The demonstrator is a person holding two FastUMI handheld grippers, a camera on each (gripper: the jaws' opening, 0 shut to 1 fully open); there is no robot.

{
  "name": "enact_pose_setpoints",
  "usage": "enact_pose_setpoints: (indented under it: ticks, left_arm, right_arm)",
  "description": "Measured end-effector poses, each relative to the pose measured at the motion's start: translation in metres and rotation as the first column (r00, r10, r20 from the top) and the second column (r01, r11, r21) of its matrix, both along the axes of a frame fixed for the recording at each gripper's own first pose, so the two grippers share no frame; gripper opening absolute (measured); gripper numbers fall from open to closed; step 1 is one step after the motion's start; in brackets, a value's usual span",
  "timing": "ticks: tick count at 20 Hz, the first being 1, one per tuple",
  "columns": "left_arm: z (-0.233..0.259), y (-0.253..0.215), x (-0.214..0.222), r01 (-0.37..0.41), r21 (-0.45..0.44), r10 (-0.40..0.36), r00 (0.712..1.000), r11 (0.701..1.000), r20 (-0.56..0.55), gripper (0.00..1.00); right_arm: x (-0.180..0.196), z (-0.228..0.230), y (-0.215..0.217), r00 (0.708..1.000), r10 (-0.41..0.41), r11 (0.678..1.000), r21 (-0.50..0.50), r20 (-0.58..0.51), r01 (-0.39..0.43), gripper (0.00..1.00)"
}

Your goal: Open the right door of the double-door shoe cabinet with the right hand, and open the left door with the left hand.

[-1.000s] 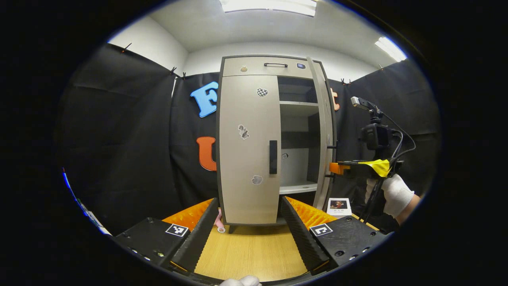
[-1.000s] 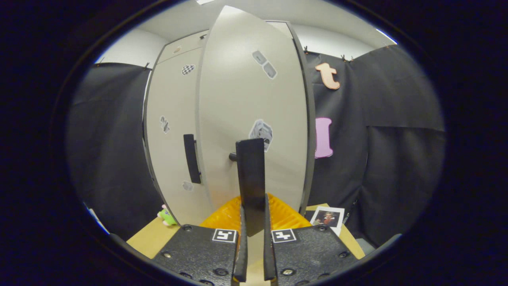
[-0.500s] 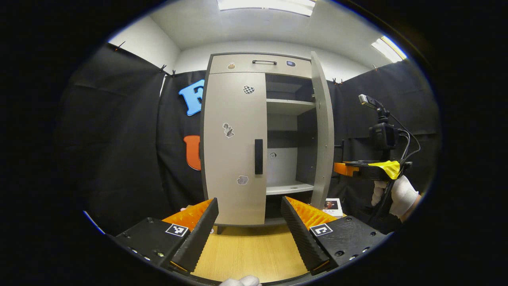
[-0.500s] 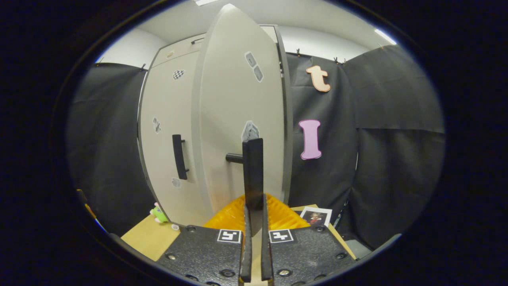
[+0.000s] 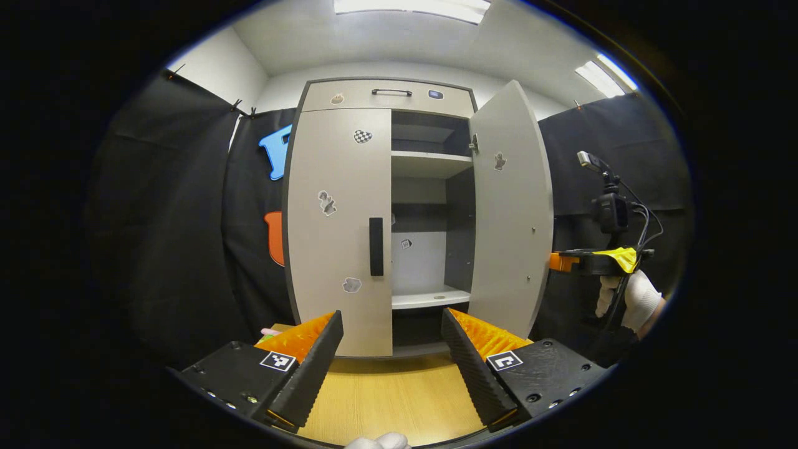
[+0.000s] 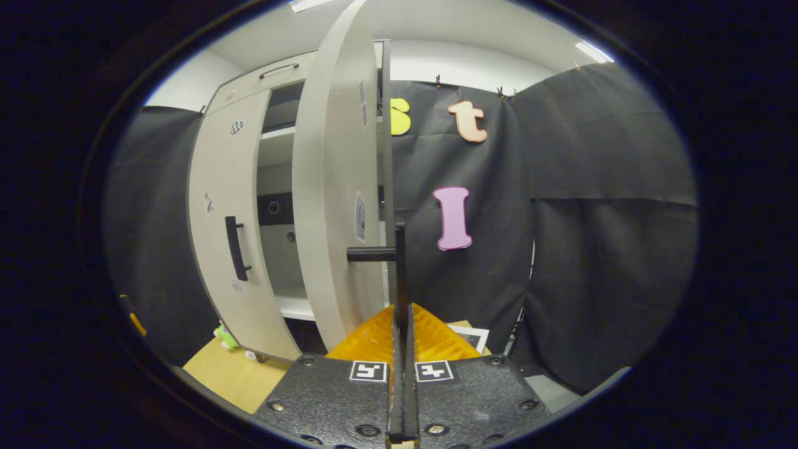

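Our right gripper [image 6: 399, 349] has its jaws clamped on the right door's handle [image 6: 399, 262]; that door [image 6: 333, 187] stands open ahead. Our left gripper [image 5: 391, 349] hangs wide, empty; the left door [image 5: 336, 224] is shut ahead. Overswinging could strain hinges.

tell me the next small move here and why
Probably bring the left hand-held gripper, fingers apart and short of the cabinet, forward to the left door's handle. The right door is swung wide with the right hand-held gripper on its handle; the left door is shut.
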State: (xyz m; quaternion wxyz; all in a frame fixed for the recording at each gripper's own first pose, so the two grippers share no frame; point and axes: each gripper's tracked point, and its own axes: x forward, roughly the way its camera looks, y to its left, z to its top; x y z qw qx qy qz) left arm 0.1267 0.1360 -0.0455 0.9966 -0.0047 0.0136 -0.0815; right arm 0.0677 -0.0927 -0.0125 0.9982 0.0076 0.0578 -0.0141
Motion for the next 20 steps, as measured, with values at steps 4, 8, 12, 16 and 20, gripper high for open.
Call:
enact_pose_setpoints:
  ticks: [4, 8, 12, 16, 20]
  left_arm:
    - [0.0, -0.005, 0.004, 0.006, 0.005, -0.006, 1.0, 1.0, 0.001, 0.95]
    - [-0.001, -0.006, 0.006, -0.002, 0.007, 0.002, 1.0, 1.0, 0.0, 0.95]
    - [-0.003, -0.002, 0.009, -0.015, -0.001, 0.015, 1.0, 1.0, -0.006, 0.95]
    - [-0.007, 0.006, 0.012, -0.032, 0.001, 0.032, 0.999, 0.999, -0.009, 0.95]
    - [-0.009, 0.011, 0.011, -0.045, -0.002, 0.045, 0.999, 0.999, -0.012, 0.95]
  right_arm:
    - [0.003, 0.0, 0.0, 0.999, 0.046, 0.999, -0.004, -0.003, -0.046, 0.04]
    - [0.004, 0.001, 0.001, 0.998, 0.055, 0.998, -0.025, -0.005, -0.055, 0.04]
    - [0.001, 0.001, -0.002, 0.998, 0.059, 0.998, -0.012, -0.002, -0.059, 0.04]
    - [-0.014, 0.007, -0.011, 0.999, 0.037, 0.999, -0.026, 0.0, -0.037, 0.16]
    - [-0.039, 0.024, -0.021, 0.999, -0.022, 0.998, -0.06, 0.045, 0.024, 0.64]
